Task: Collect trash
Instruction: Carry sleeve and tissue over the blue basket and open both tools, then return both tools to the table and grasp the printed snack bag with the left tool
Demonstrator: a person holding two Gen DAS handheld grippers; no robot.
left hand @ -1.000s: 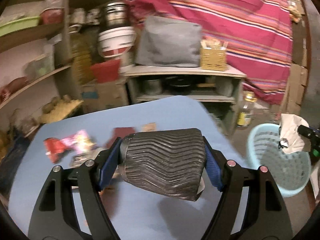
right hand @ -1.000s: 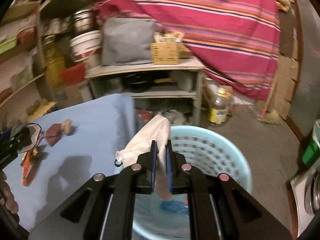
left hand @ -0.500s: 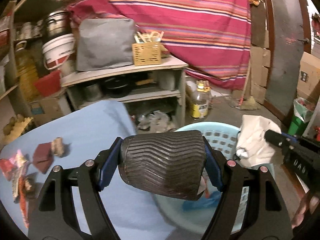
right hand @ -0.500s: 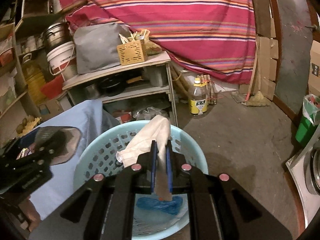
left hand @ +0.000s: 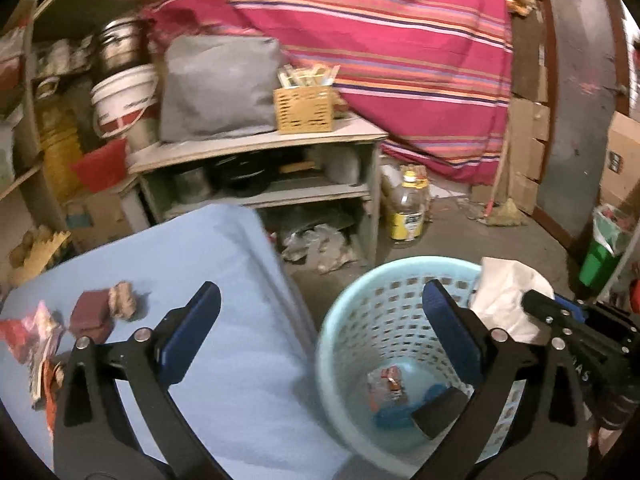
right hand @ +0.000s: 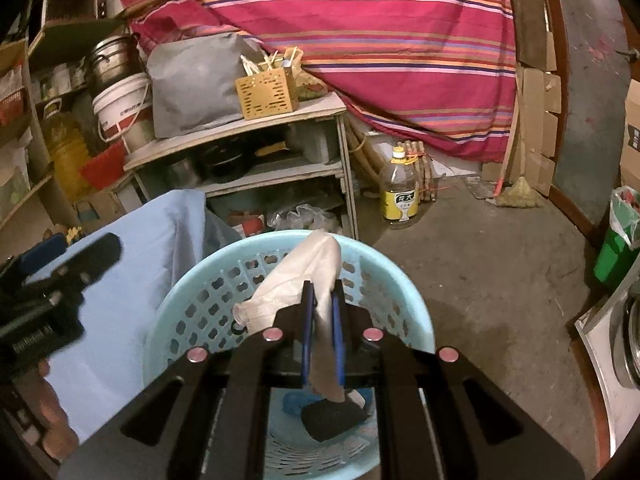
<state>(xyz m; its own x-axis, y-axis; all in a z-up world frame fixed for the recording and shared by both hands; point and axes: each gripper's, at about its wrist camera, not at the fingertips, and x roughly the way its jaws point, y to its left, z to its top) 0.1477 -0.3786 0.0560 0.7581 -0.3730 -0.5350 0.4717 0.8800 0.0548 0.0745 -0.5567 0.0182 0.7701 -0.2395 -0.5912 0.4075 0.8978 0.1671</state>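
Ribbed dark cup (left hand: 440, 410) dropped into perforated basket (left hand: 344, 320); left claw (left hand: 320, 320) opening.

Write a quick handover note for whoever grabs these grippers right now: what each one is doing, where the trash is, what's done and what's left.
Left gripper: jaws opening, nothing between them, over the table edge and basket.
Right gripper: jaws just starting to open, white bag still between the pads, above the basket.
Done: dark ribbed item lies in the basket with a blue scrap and a wrapper.
Left: let the white bag fall in, then fetch what remains on the table: red wrappers, maroon piece, brown lump.
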